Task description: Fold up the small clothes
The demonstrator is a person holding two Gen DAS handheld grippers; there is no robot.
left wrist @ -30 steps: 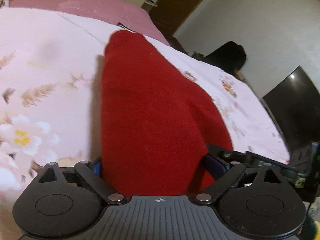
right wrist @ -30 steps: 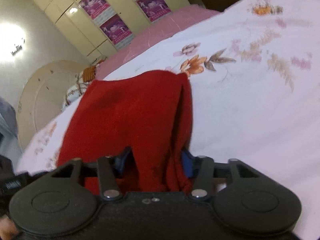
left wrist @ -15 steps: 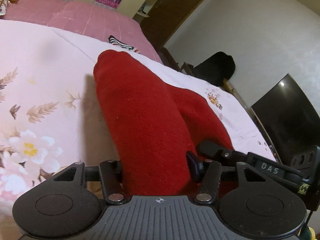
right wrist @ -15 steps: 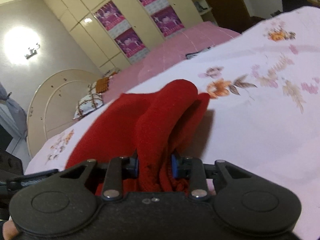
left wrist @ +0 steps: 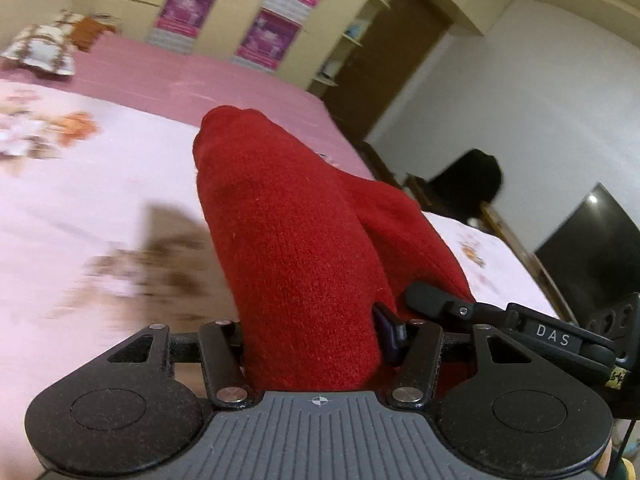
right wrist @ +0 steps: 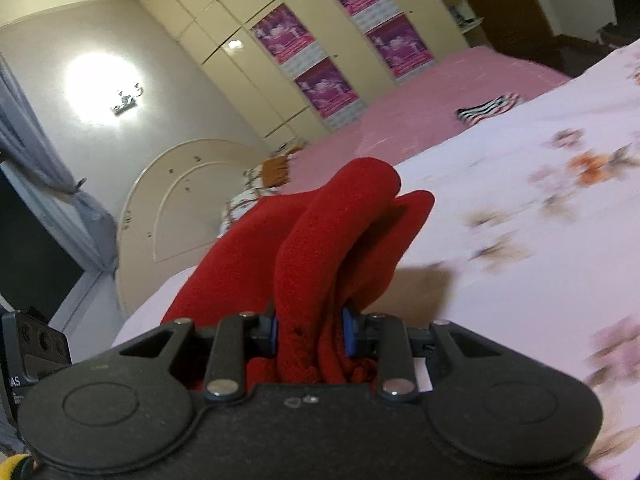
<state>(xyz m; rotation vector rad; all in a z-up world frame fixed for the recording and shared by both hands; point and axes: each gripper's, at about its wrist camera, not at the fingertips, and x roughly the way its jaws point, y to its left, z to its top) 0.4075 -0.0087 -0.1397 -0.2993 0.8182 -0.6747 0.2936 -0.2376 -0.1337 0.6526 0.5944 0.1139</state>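
Note:
A red knitted garment (left wrist: 296, 248) is held up off the pink floral bedspread (left wrist: 60, 208). My left gripper (left wrist: 312, 336) is shut on one bunched edge of it; the cloth hides its fingertips. My right gripper (right wrist: 310, 332) is shut on the other bunched edge of the red garment (right wrist: 332, 236), blue pads pressed against the cloth. The garment stretches between the two grippers and droops forward. The right gripper also shows in the left wrist view (left wrist: 500, 320), close on the right.
The floral bedspread (right wrist: 540, 240) lies over a pink sheet (left wrist: 192, 80). A striped cloth (right wrist: 488, 106) lies at the far bed edge. Pillows (left wrist: 40, 44) and a headboard (right wrist: 176, 208) are at the far end. A dark TV (left wrist: 596, 248) and wardrobe (right wrist: 320, 40) stand beyond.
Both grippers closed on the garment's edges and lifted it off the bed. Both views tilted upward, showing more of the room.

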